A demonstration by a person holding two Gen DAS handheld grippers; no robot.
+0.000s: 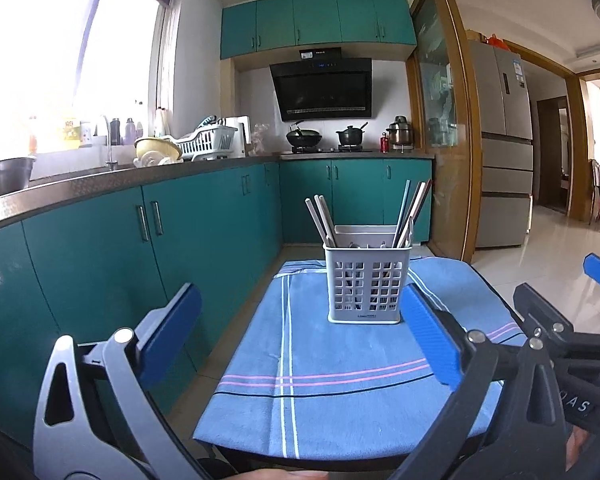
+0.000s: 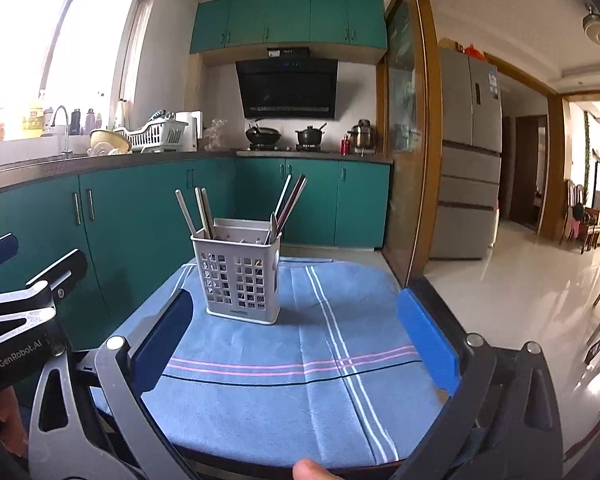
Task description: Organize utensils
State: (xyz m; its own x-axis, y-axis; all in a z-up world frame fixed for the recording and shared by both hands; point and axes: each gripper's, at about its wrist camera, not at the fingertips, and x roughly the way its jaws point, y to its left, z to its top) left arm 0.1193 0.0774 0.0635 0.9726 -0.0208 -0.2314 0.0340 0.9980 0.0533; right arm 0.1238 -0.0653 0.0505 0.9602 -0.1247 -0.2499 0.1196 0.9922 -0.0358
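Teal kitchen cabinets and a range hood filled the background, and up front a small tabletop wore a blue striped cloth. Right in the middle of it stood the white utensil caddy, upright, with chopsticks leaning left in one compartment and more chopsticks fanning right in another; something metal showed low inside, too small to name. Nothing else lay on the cloth. Both tools hung back near the front edge: the left tool had its blue pads spread wide with nothing between them, and the right tool was just as wide apart and empty. That caddy looked like light, stiff plastic, likely to tip if nudged high, so a low grip across its walls seemed safest. The chopsticks looked thin, smooth and slippery, best pinched together near their upper ends.
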